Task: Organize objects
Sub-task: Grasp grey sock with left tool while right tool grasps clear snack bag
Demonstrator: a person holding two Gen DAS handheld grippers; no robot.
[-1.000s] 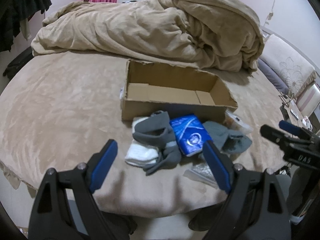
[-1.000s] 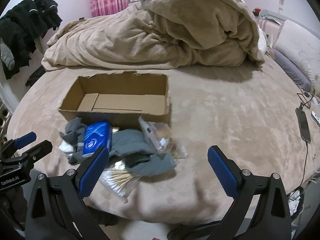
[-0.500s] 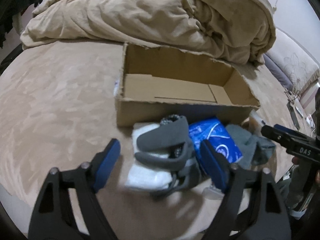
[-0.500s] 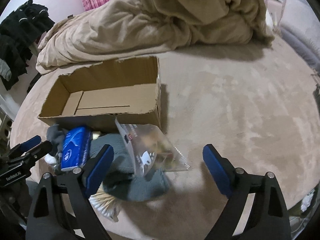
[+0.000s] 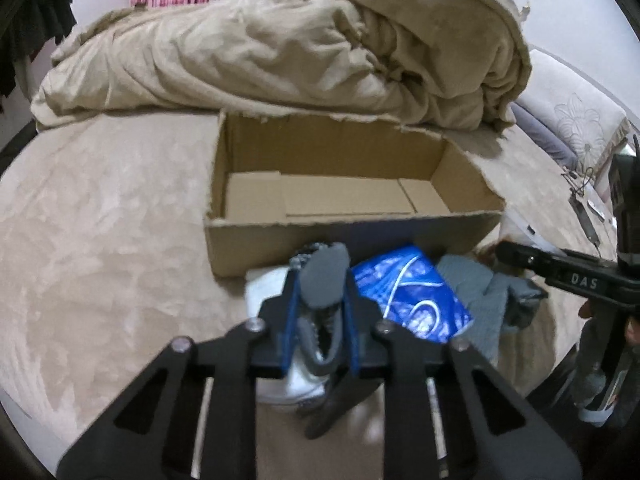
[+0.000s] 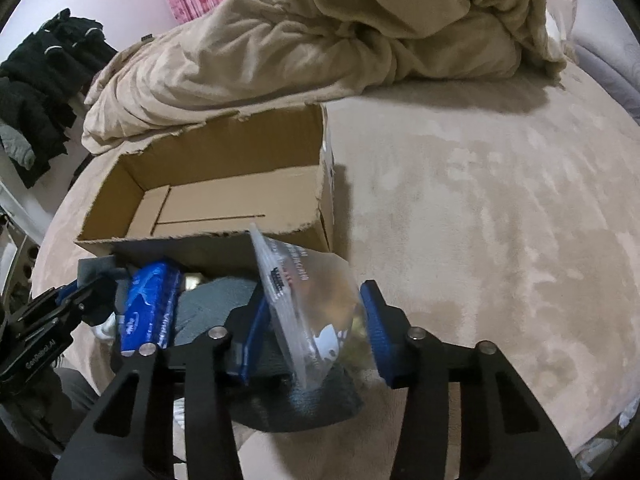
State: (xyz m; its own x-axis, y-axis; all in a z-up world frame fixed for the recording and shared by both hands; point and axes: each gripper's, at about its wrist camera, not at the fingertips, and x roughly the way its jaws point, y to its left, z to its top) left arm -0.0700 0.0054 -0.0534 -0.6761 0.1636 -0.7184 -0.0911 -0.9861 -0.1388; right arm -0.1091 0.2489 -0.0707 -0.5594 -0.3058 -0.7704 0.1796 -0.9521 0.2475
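— What does the left gripper [image 5: 320, 312] have?

— It is clenched on the dark grey sock [image 5: 322, 280], whose toe sticks up between the blue pads. The sock sits at six o'clock from the cardboard box [image 5: 344, 192], just in front of its near wall, on top of something white [image 5: 266, 284].

— And beside it?

— At three o'clock from the sock lies the blue packet [image 5: 412, 296], then a lighter grey sock [image 5: 476, 300] further on. All of them rest on the beige bedspread [image 5: 100, 240].

— The right gripper [image 6: 316, 336]?

— Its pads stand either side of the clear plastic bag [image 6: 304, 304], but the right pad looks a little apart from it, so I cannot tell whether it is grasping. The bag leans tilted against the box's [image 6: 224, 184] near corner, over a grey sock [image 6: 212, 300].

— Anything in the box?

— Only its bare cardboard floor. At twelve o'clock behind it is the heaped beige duvet [image 5: 300, 52].
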